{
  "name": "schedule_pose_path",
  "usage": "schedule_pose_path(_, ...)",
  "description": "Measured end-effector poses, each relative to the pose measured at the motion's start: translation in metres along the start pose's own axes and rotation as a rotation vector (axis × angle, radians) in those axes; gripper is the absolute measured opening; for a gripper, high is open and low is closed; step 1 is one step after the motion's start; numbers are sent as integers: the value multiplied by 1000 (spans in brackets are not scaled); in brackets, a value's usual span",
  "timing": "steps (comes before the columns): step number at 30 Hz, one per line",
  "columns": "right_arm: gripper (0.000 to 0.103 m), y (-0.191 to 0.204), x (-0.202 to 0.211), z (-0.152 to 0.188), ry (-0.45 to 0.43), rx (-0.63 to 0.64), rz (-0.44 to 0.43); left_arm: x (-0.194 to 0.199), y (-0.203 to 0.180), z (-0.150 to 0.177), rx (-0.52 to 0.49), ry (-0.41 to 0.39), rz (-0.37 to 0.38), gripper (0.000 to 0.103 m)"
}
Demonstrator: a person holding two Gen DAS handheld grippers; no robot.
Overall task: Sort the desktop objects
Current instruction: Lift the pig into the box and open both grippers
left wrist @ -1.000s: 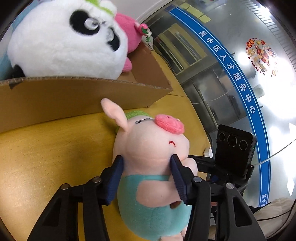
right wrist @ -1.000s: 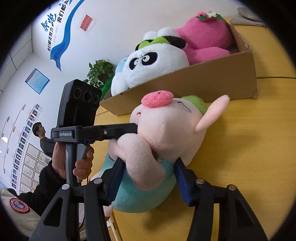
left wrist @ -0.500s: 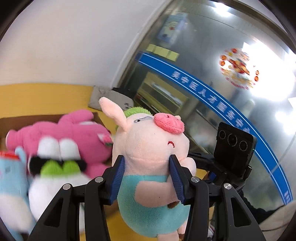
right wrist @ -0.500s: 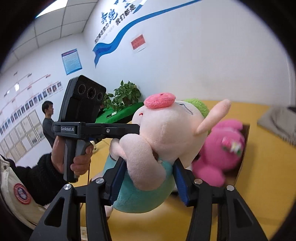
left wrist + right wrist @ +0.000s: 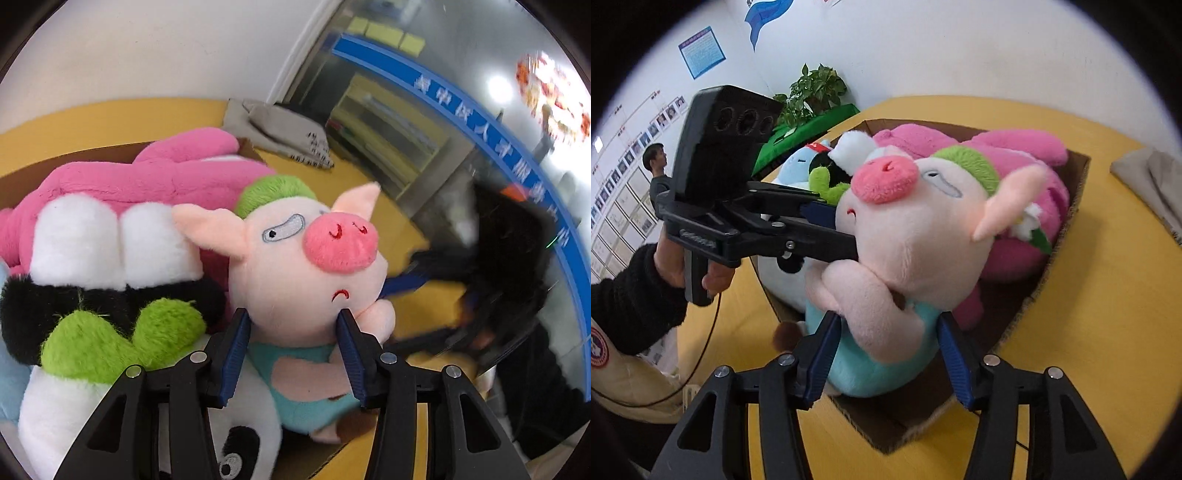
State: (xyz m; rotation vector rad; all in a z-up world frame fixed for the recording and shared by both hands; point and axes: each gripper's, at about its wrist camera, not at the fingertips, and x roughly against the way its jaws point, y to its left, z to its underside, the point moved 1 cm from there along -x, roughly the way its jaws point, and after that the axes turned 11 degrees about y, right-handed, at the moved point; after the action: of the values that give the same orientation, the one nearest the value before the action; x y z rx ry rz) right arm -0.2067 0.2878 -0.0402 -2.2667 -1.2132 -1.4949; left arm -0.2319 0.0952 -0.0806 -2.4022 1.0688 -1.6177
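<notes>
- Both grippers hold the pig plush (image 5: 303,266): left gripper (image 5: 293,350) half-open, pads pinching its neck; right gripper (image 5: 886,354) jaws just eased wider, bracketing its teal belly.
- Cardboard box (image 5: 1067,236) lies beneath, holding pink plush (image 5: 147,177) and panda plush (image 5: 110,258).

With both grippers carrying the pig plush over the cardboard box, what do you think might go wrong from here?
1. The cardboard box already holds the pink plush and panda plush, so the pig plush may perch on top and roll out.
2. The left gripper squeezes its neck and the right gripper its body; uneven release could swing it sideways past the rim.
</notes>
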Motion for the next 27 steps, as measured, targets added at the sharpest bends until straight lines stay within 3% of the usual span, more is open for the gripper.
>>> schedule_pose_path(5, 54, -17, 65, -24, -250, -99, -62, -1, -6, -2, -8, 8, -17, 53)
schedule_pose_path(6, 53, -18, 65, -36, -257, -111, -38, -1, -7, -3, -7, 8, -17, 53)
schedule_pose_path(8, 49, -13, 45, -53, -201, -100, 28, 0, -7, -3, -8, 9, -17, 53)
schedule_pose_path(10, 36, -14, 12, -65, -120, -105, 75, 1, -5, 1, -10, 8, -16, 53)
schedule_pose_path(13, 35, -23, -23, -63, -47, -141, 121, 3, -5, 3, -12, 1, -52, 51)
schedule_pose_path(20, 33, -21, -47, -55, 51, -185, 196, 29, -9, 18, -13, -53, -43, 55)
schedule_pose_path(22, 33, -16, -52, -56, 68, -185, 244, 37, -13, 26, -17, -64, -58, 64)
schedule_pose_path(25, 35, -3, -46, -54, 21, -196, 319, 56, -20, 42, -8, -89, -106, 72)
schedule_pose_path(27, 49, 10, -29, -47, -51, -228, 392, 72, -21, 52, 12, -123, -133, 83)
